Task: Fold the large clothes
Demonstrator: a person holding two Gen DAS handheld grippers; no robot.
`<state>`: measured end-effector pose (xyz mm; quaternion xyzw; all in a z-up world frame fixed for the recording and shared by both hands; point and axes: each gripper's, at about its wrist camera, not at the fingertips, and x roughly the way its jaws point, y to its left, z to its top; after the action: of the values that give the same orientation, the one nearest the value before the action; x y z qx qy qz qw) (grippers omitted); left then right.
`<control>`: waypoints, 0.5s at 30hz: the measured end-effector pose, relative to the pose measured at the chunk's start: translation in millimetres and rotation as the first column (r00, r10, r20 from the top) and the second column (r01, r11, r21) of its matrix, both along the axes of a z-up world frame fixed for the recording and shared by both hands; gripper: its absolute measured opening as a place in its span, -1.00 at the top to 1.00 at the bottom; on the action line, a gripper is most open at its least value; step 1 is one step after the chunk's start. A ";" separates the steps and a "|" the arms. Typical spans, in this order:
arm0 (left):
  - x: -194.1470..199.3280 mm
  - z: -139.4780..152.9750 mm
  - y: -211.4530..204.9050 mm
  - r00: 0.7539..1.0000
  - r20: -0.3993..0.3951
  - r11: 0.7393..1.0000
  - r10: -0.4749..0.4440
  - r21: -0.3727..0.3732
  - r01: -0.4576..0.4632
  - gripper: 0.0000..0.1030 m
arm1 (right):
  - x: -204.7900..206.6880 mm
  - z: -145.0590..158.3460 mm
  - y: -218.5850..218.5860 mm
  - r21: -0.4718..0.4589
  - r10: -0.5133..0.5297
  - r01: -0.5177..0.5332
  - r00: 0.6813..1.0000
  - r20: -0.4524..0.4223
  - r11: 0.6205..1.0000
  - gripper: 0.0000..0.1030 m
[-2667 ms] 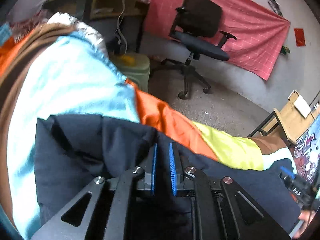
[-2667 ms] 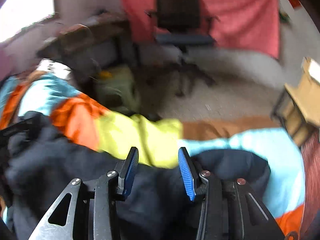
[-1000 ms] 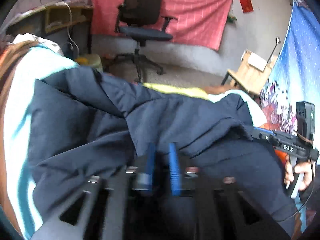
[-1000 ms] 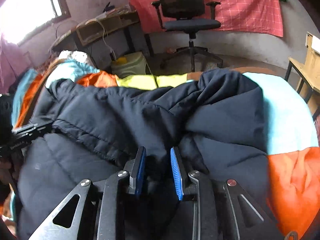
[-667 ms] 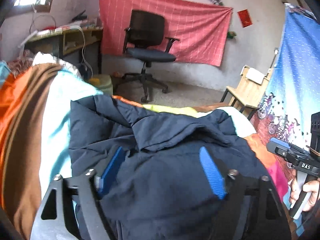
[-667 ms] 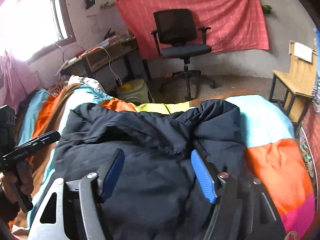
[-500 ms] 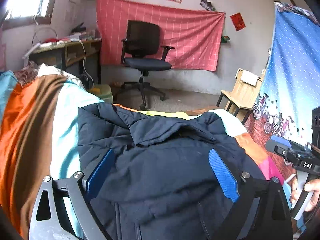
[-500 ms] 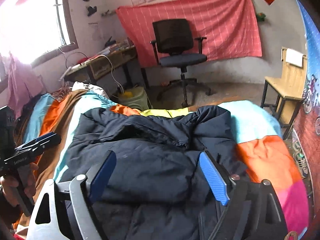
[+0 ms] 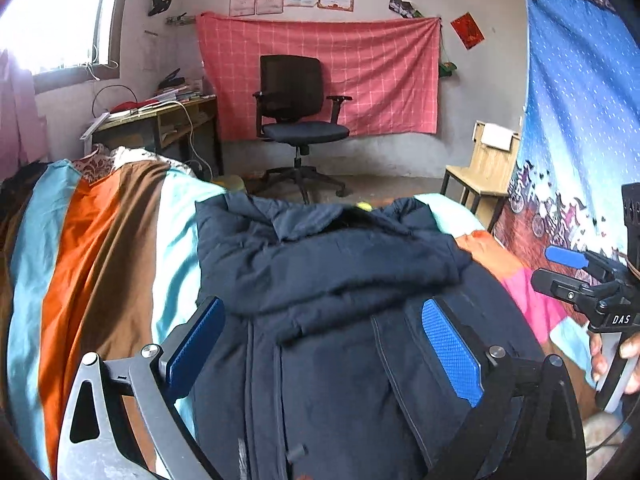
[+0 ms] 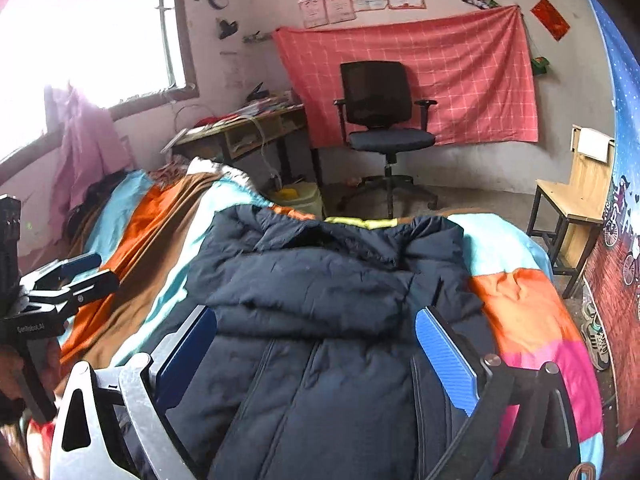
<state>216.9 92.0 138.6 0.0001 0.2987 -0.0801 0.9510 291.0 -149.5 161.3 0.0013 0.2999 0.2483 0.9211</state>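
Observation:
A dark navy padded jacket (image 9: 340,280) lies on a bed with a striped sheet (image 9: 100,248), its far part folded back over the body. It also shows in the right wrist view (image 10: 320,300). My left gripper (image 9: 320,344) is open and empty, raised above the jacket's near part. My right gripper (image 10: 316,356) is open and empty, also above the jacket. The right gripper shows at the right edge of the left wrist view (image 9: 580,276); the left gripper shows at the left edge of the right wrist view (image 10: 68,276).
Beyond the bed stand a black office chair (image 9: 296,120), a cluttered desk (image 9: 160,120) at the left and a wooden chair (image 9: 484,168) at the right. A blue patterned curtain (image 9: 580,120) hangs on the right. A red cloth (image 10: 420,72) covers the back wall.
Both grippers were shut on the jacket's fabric, carried it over the garment, then opened and let it go. Both have since risen and pulled back from the jacket.

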 end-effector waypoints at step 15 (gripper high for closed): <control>-93.5 -69.5 -30.3 0.989 -0.095 0.991 -0.110 0.060 0.116 -0.88 | -94.5 -57.0 -34.5 -0.194 0.126 -0.163 0.974 -0.189 0.967 -0.98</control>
<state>123.4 61.7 69.1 0.0443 0.3438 -0.1240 0.9298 196.6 -184.0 104.2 -0.0951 0.4035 0.2811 0.8655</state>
